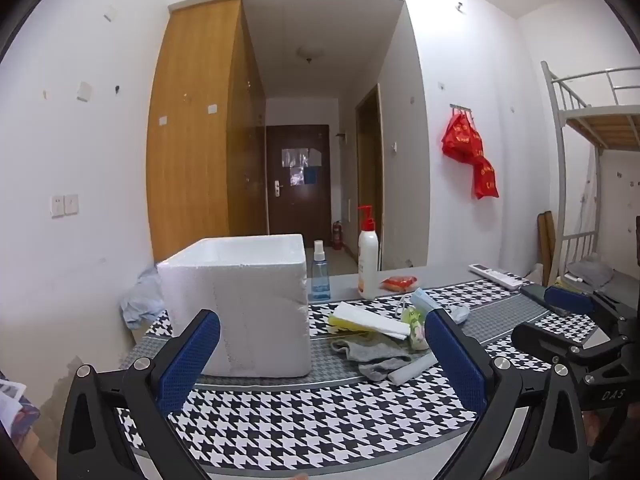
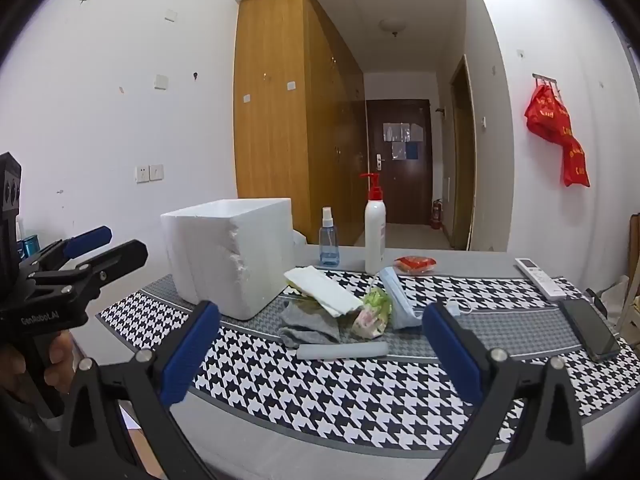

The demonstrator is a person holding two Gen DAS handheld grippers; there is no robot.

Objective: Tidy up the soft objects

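Observation:
A pile of soft things lies on the houndstooth table cloth (image 1: 320, 416), just right of a white foam box (image 1: 240, 304) (image 2: 228, 256). It holds a grey sock (image 1: 372, 354) (image 2: 308, 326), a white sponge sheet (image 1: 368, 320) (image 2: 324, 290), a pale foam tube (image 1: 412, 368) (image 2: 342, 350), a green floral pouch (image 1: 416, 324) (image 2: 372, 312) and a blue face mask (image 1: 424, 300) (image 2: 396, 296). My left gripper (image 1: 323, 316) (image 2: 124, 242) is open in front of the box, holding nothing. My right gripper (image 2: 322, 307) (image 1: 536, 316) is open short of the pile, also holding nothing.
Behind the pile stand a blue spray bottle (image 1: 320, 276) and a white pump bottle (image 1: 367, 256), with a red packet (image 1: 398, 283) beside them. A remote (image 2: 538, 278) and a phone (image 2: 592, 328) lie at the right. A blue cloth (image 1: 140, 300) hangs off the table's left end.

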